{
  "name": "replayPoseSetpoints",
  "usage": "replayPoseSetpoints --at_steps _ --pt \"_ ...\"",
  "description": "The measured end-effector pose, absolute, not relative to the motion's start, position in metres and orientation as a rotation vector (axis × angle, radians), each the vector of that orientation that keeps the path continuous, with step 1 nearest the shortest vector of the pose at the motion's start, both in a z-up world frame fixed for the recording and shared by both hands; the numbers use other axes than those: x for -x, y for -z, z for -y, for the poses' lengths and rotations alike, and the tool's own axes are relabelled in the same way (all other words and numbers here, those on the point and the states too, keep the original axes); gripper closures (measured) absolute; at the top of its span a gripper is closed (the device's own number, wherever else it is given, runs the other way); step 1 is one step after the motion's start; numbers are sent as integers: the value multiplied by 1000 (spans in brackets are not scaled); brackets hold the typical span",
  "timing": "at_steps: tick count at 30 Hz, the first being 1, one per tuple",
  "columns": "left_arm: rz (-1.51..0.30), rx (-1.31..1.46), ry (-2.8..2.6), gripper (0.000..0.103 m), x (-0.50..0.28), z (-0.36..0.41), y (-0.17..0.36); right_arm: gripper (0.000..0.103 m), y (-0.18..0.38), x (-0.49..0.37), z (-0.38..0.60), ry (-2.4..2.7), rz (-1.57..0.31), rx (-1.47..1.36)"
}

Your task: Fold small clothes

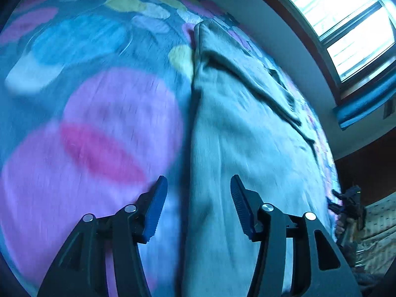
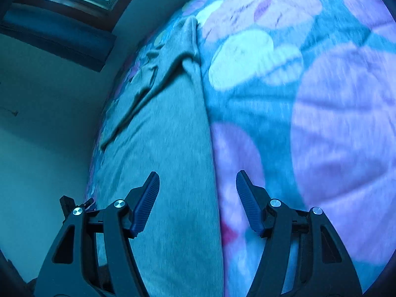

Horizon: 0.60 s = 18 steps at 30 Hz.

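Note:
A grey-green garment (image 1: pixel 235 128) lies flat and lengthwise on a flowered bedspread (image 1: pixel 104 113), with a sleeve folded across its far part. My left gripper (image 1: pixel 199 188) is open and empty, just above the garment's left edge. In the right wrist view the same garment (image 2: pixel 168 136) runs up the middle. My right gripper (image 2: pixel 198 183) is open and empty, straddling the garment's right edge. The other gripper (image 1: pixel 351 203) shows small at the bed's far edge in the left wrist view. Both views are motion-blurred.
The bedspread (image 2: pixel 309 99) has large pink, purple and pale petals. A pale wall (image 2: pixel 49 123) runs along the bed's edge beside the garment. A bright window (image 1: pixel 341 19) with a blue sill sits above it.

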<state>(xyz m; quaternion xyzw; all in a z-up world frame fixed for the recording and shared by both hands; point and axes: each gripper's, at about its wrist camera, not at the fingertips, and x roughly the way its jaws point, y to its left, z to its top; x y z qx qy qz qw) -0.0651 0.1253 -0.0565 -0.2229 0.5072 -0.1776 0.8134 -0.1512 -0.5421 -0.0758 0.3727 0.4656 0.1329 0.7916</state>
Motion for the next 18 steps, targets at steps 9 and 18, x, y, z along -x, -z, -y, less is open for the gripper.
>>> replayPoseSetpoints --at_steps 9,18 --pt "-1117 528 482 48 130 -116 58 39 70 202 507 -490 -1056 -793" --pt "-1121 526 525 48 146 -101 61 50 74 222 491 -557 -1073 -791"
